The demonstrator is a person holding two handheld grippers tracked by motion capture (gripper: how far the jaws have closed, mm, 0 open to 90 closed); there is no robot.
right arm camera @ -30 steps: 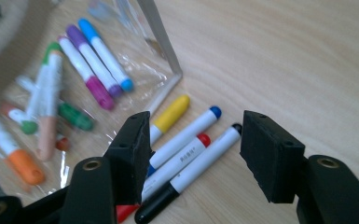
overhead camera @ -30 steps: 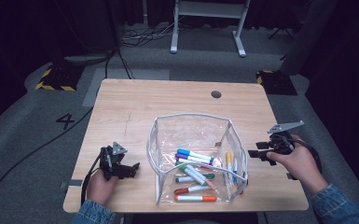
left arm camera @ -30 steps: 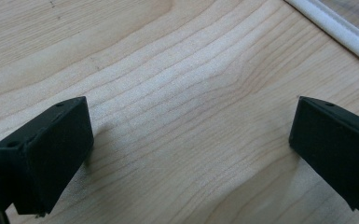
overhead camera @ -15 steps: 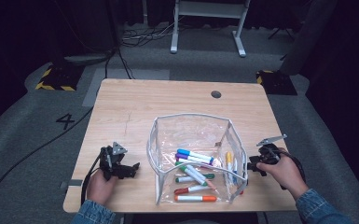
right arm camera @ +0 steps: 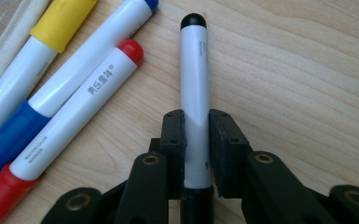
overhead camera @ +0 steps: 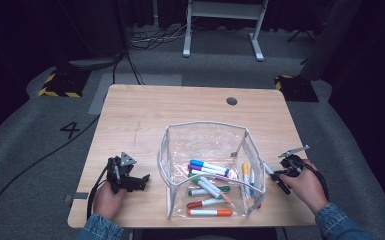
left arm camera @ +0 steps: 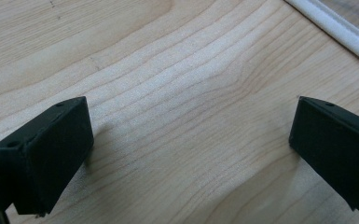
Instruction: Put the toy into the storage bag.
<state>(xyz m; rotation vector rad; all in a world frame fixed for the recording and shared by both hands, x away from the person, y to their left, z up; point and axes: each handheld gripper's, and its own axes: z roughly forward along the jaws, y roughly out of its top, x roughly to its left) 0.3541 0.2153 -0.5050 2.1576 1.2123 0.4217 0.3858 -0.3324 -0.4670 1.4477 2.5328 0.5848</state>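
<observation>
The right tongs (overhead camera: 280,176) have been lowered to the surface (overhead camera: 180,115), their jaws just closed on a black-capped marker (right arm camera: 195,100); the left tongs (left arm camera: 191,154) are held wide open, empty.

Smooth plastic marker (right arm camera: 195,93) on matt pale wood table (right arm camera: 307,70)

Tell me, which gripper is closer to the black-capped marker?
The right gripper. Its jaws have just been closing and now clamp the black-capped marker beside the clear pouch. The left gripper sits open on the table across the pouch, far from that marker.
</observation>
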